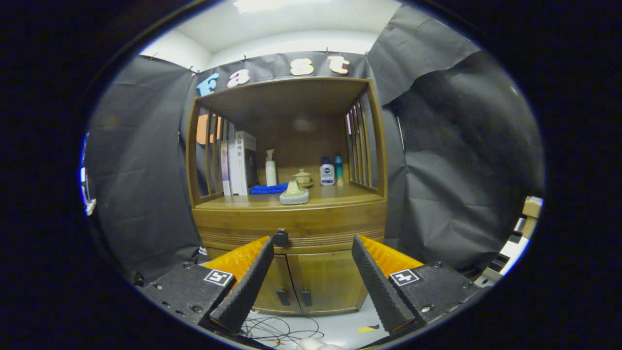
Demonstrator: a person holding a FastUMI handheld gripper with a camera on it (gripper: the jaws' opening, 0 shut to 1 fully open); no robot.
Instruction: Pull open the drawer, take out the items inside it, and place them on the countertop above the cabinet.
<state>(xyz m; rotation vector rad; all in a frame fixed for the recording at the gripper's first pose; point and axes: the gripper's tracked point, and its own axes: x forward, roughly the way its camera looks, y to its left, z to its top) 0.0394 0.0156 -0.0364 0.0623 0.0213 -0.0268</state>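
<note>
I have the gripper [311, 253] spread wide with nothing between its fingers, facing the wooden cabinet [289, 228]; the drawer [291, 225] is shut, its dark knob [280, 237] just beside the left fingertip (whether they touch, I cannot tell); on the countertop [335, 195] sit a grey-green lidded dish [294, 194], blue cloth [268, 188], bottles [327, 174] and books [239, 163].

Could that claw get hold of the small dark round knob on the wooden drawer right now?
Probably yes: the claw is open, and the small dark round knob sits just ahead beside its left finger, nothing between them.
</note>
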